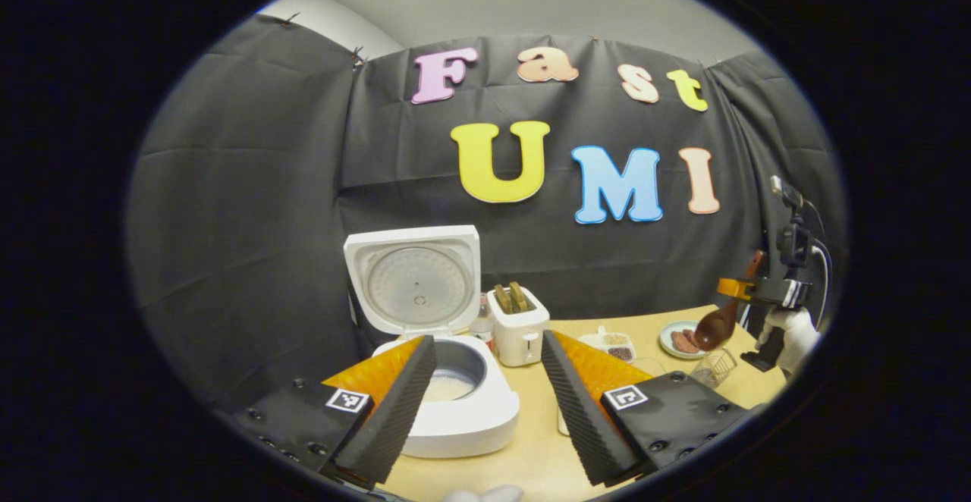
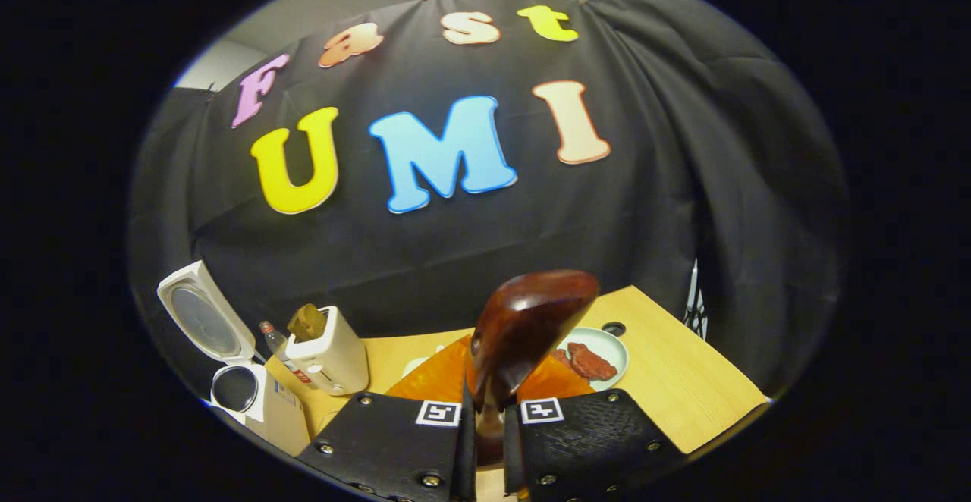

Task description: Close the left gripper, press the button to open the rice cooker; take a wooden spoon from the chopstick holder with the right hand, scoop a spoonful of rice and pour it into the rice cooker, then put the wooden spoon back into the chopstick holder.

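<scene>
The white rice cooker (image 1: 455, 403) stands open at the left of the table, lid up, with pale rice in its pot; it also appears in the right gripper view (image 2: 239, 392). My left gripper (image 1: 485, 396) hovers open in front of it, nothing between its fingers. My right gripper (image 2: 489, 426) is shut on the handle of the dark wooden spoon (image 2: 523, 331), whose bowl points forward and up. In the left gripper view the spoon (image 1: 717, 324) hangs bowl-down at the far right, held by the right gripper (image 1: 758, 290) above the wire chopstick holder (image 1: 713, 367).
A white toaster (image 1: 518, 327) with bread slices stands beside the cooker, a small bottle (image 1: 482, 321) between them. A divided dish of grains (image 1: 611, 344) and a plate with reddish meat (image 1: 683, 340) sit toward the right. A gloved hand (image 1: 793, 335) holds the right gripper.
</scene>
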A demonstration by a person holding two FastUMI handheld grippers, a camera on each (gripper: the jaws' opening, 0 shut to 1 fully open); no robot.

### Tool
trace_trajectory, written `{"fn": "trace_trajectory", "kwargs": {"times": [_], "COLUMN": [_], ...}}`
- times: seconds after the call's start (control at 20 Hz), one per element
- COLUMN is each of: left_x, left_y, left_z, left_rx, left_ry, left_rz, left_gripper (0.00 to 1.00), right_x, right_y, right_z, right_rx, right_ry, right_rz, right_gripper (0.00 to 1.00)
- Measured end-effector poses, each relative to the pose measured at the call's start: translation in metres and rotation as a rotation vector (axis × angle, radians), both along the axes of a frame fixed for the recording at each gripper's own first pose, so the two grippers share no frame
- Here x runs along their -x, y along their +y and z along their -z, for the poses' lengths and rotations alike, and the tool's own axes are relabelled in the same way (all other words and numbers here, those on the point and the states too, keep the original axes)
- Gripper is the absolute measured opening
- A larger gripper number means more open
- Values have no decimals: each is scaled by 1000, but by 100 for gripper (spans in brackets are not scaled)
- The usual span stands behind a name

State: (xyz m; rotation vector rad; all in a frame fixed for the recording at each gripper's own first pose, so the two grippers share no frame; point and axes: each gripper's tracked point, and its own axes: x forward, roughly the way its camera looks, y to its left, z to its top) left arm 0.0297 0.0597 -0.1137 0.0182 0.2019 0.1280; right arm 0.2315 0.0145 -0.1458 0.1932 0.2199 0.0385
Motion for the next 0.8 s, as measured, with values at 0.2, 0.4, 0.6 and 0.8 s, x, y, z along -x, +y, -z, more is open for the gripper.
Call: {"fn": "trace_trajectory", "kwargs": {"times": [0.2, 0.4, 0.6, 0.8], "left_x": [10, 17, 25, 31], "left_y": [22, 37, 44, 48], "left_z": [5, 7, 6, 11], "left_rx": [-8, -21, -46, -66], "left_ry": [0, 6, 4, 17], "left_rz": [-26, -45, -56, -65], "left_gripper": [97, 96, 96, 96], "right_x": [-3, -8, -9, -14], "right_y": [84, 136, 147, 149], "right_z": [24, 77, 135, 176], "right_rx": [138, 357, 654, 716], "right_ry": [3, 28, 54, 135], "right_rz": [-95, -175, -221, -259], "right_gripper": [14, 14, 14, 15]}}
